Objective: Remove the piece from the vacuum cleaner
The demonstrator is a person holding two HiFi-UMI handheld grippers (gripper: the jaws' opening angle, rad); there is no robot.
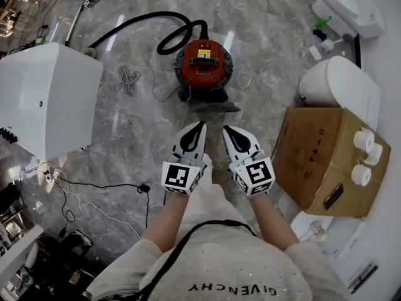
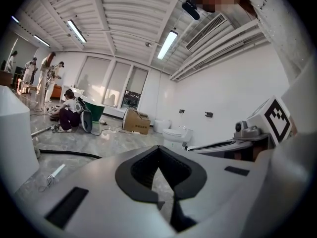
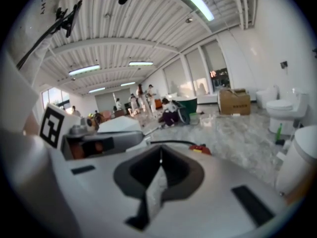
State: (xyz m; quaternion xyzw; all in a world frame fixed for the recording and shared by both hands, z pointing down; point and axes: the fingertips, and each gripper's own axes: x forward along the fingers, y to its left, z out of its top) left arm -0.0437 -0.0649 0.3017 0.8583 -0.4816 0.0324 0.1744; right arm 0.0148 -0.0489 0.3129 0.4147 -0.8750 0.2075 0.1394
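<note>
A red canister vacuum cleaner [image 1: 202,64] stands on the marble floor ahead of me, a black hose [image 1: 160,27] looping from its top toward the upper left. My left gripper [image 1: 200,125] and right gripper [image 1: 226,129] hover side by side just short of it, tips pointing at its dark base. Both are shut with nothing between the jaws. In the right gripper view only a red sliver of the vacuum cleaner [image 3: 202,148] and the hose [image 3: 171,143] show over the gripper [image 3: 161,149]. The left gripper view shows its shut gripper [image 2: 158,149] and a stretch of hose [image 2: 69,153].
A white boxy appliance [image 1: 50,96] sits left. A cardboard box [image 1: 322,162] with paper rolls stands right, beside a white toilet [image 1: 341,83]. A coiled cord [image 1: 128,78] and black cables [image 1: 94,187] lie on the floor. Several people are far off in both gripper views.
</note>
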